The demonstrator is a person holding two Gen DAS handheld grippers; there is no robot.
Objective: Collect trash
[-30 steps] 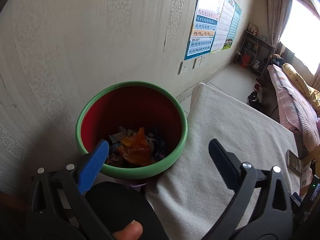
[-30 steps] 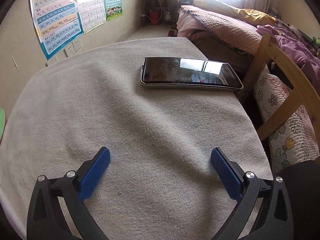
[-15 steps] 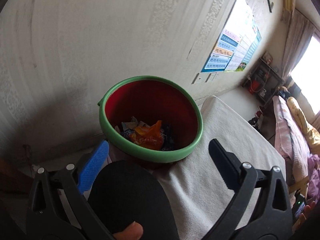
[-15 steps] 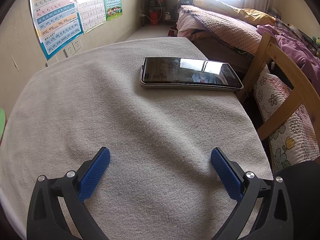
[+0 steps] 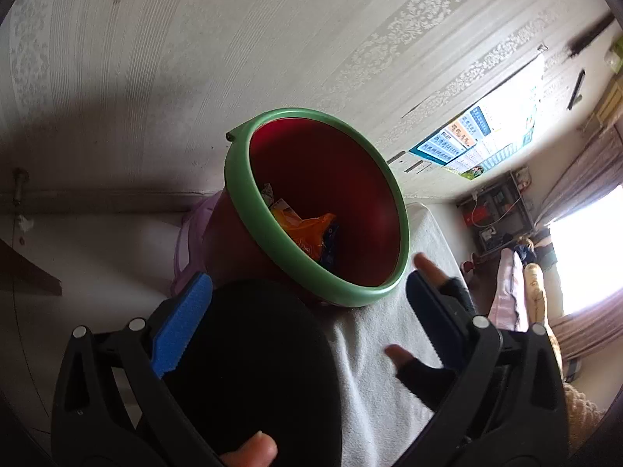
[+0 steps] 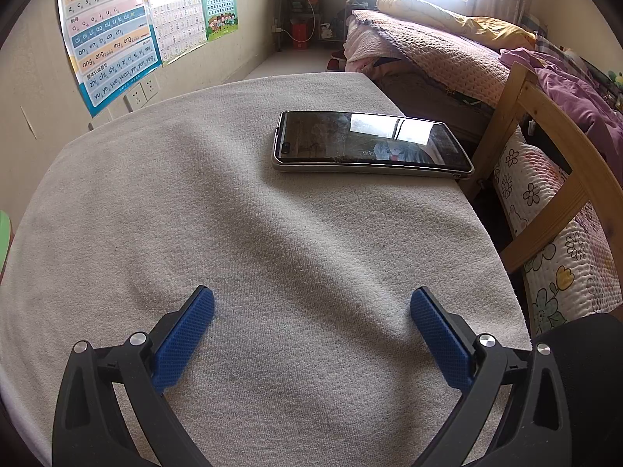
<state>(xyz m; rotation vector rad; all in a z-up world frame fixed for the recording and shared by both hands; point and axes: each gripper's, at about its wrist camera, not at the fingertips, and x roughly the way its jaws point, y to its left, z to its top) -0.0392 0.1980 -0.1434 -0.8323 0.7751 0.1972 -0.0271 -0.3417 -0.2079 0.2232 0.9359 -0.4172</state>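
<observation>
Beside the white-covered table (image 6: pixel 272 257), the trash bin (image 5: pixel 272 233) holds the wrappers (image 5: pixel 311 229); left gripper (image 5: pixel 307 311) and right gripper (image 6: pixel 311 327) both gape, empty, near a phone (image 6: pixel 370 144).

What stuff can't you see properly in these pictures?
- Trash bin, left wrist view: the lower outside is hidden behind a black round part of the rig.
- Wrappers in the bin: its near rim covers some; print too small to read.
- Gloved hand: the left gripper finger covers part.
- Phone, right wrist view: glare hides the screen.
- Right gripper: open, holding nothing.
</observation>
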